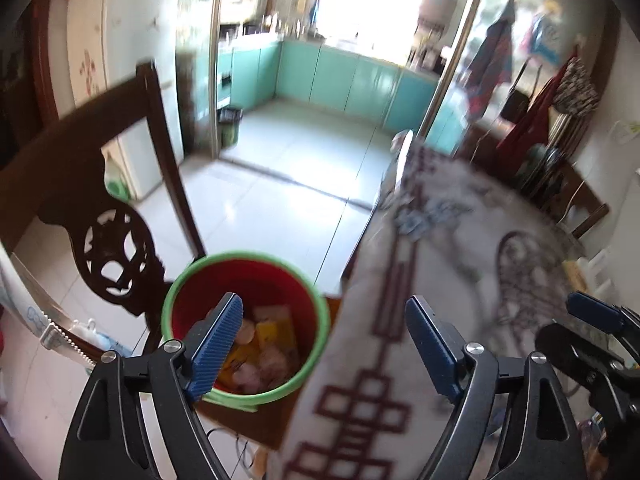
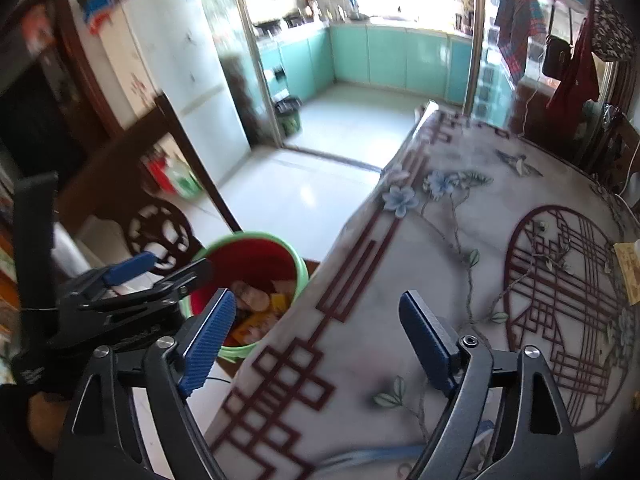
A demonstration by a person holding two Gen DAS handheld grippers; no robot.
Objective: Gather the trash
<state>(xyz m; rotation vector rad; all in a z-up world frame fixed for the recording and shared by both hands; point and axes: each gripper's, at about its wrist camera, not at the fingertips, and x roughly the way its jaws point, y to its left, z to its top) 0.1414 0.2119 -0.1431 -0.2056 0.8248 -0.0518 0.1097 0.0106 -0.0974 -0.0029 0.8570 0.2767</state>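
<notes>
A: Left gripper (image 1: 324, 342) — state?

B: Jaws spread wide, nothing between the blue ribbed pads (image 1: 218, 344). It hangs over the table edge. The trash bin (image 1: 188, 280), red inside with a green rim, sits just ahead of and below the left pad, on the floor beside the table.

A: Contents?

B: Wrappers (image 1: 264, 344), yellow, orange and pale pink, piled at the bottom. Print on them is too blurred to read.

A: Right gripper (image 2: 316, 338)?

B: Also wide open, holding nothing. Below its jaws lies the tablecloth (image 2: 460, 248), white with dark red lattice bands, a round lattice motif off to the right and blue flowers ahead. The bin shows ahead-left of its left pad; the left gripper crosses in at far left, over the bin's near rim.

A: Any labels or writing?

B: None legible. A yellowish paper (image 2: 628, 272) lies at the table's far right edge; marks on it cannot be made out.

A: Surroundings?

B: Dark carved wooden chair (image 1: 104, 216) left of the bin, white fridge (image 2: 180, 76) beyond it, teal kitchen cabinets (image 1: 344, 76) through the doorway ahead.
</notes>
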